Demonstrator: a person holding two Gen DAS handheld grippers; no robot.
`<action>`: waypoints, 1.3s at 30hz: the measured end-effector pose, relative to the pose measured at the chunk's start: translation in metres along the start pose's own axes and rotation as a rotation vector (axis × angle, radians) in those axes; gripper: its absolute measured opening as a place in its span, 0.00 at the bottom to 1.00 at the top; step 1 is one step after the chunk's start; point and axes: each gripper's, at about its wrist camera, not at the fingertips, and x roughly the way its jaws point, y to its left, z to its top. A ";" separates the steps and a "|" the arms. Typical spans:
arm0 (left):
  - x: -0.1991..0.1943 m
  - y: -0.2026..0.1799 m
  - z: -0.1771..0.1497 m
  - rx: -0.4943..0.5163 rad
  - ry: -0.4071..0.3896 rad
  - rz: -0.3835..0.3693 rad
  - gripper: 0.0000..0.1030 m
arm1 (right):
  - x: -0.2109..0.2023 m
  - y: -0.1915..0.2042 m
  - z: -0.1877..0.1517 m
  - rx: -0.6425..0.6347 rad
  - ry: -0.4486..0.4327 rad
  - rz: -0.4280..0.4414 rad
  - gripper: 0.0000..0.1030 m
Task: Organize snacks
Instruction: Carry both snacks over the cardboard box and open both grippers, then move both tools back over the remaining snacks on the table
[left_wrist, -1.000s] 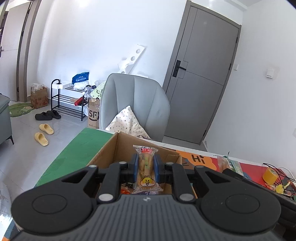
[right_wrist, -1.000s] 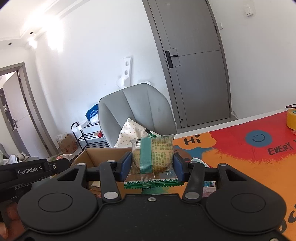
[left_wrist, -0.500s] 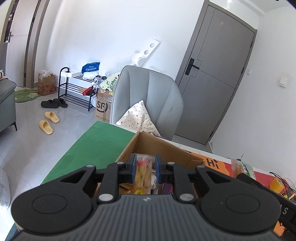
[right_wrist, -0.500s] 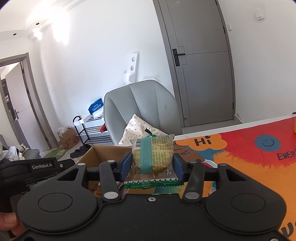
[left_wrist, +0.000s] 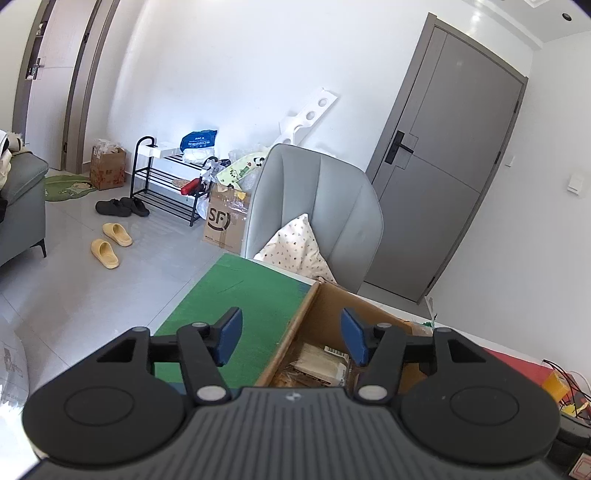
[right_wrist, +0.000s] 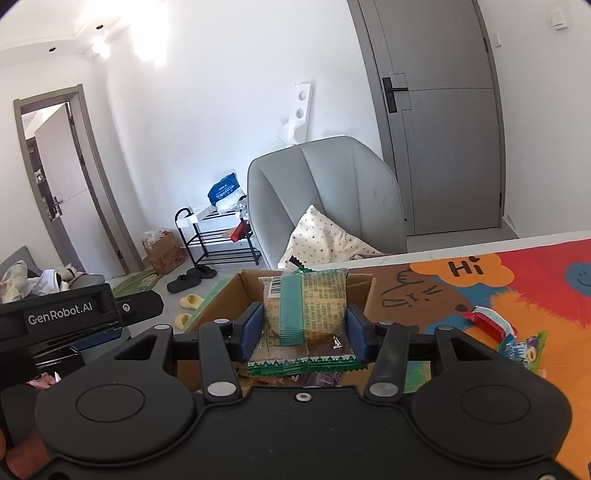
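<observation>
An open cardboard box (left_wrist: 325, 317) sits on the table with several wrapped snacks (left_wrist: 317, 363) inside. My left gripper (left_wrist: 291, 341) hovers over the box's left wall, its jaws opening, and nothing is between them. My right gripper (right_wrist: 304, 332) is shut on a clear snack packet with a green band (right_wrist: 304, 306) and holds it above the same cardboard box (right_wrist: 229, 295). The left gripper's body (right_wrist: 62, 314) shows at the left of the right wrist view.
A green mat (left_wrist: 236, 295) covers the table left of the box, and a colourful "Hi" mat (right_wrist: 498, 295) lies right of it with two loose snack packets (right_wrist: 517, 339). A grey chair (left_wrist: 321, 206) with a cushion stands behind the table. Yellow tape and wires (left_wrist: 561, 387) lie far right.
My left gripper held a yellow cartoon snack packet over the box, then opened and the packet left its jaws. Both grippers shifted sideways; the right one kept its packet.
</observation>
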 end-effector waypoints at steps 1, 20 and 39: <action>-0.001 0.002 0.001 -0.006 -0.002 0.005 0.58 | 0.001 0.003 0.000 -0.003 0.002 0.004 0.47; -0.005 -0.008 -0.009 0.031 0.022 0.038 0.87 | -0.025 -0.020 -0.002 0.068 -0.005 -0.072 0.77; -0.015 -0.078 -0.045 0.151 0.064 -0.051 0.93 | -0.074 -0.088 -0.017 0.153 -0.039 -0.185 0.89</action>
